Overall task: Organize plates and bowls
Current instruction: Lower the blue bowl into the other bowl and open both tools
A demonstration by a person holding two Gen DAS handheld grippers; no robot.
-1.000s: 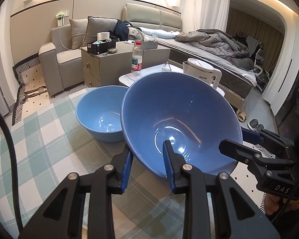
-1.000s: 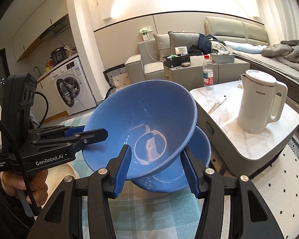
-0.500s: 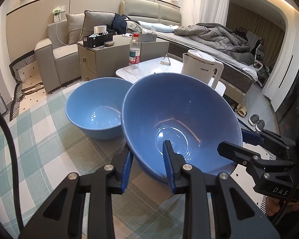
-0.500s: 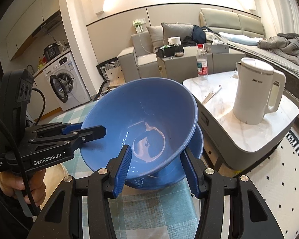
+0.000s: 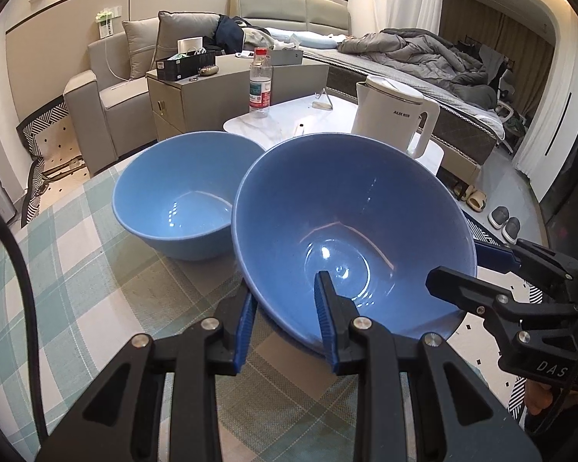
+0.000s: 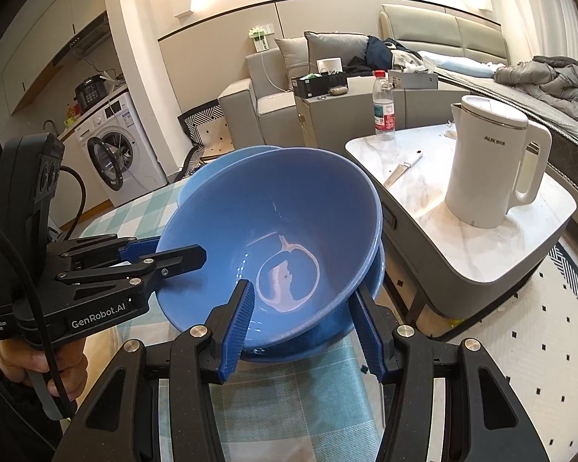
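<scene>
**A:** Where is the bowl?

**B:** My held bowl [image 5: 350,223] hangs tilted just beside the second bowl [image 5: 185,200] on the checked cloth [image 5: 57,269], not nested yet. My left gripper [image 5: 283,321] pinches its near rim; my right gripper [image 6: 304,323] clamps the opposite rim. Stacking remains; I see no plates.

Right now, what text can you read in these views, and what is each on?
"AUX": white kettle.
"GenRobot.AI": left claw body.
"DAS": right claw body.
Small print beside "GenRobot.AI", the water bottle label and the washing machine sticker: too small to read.
</scene>
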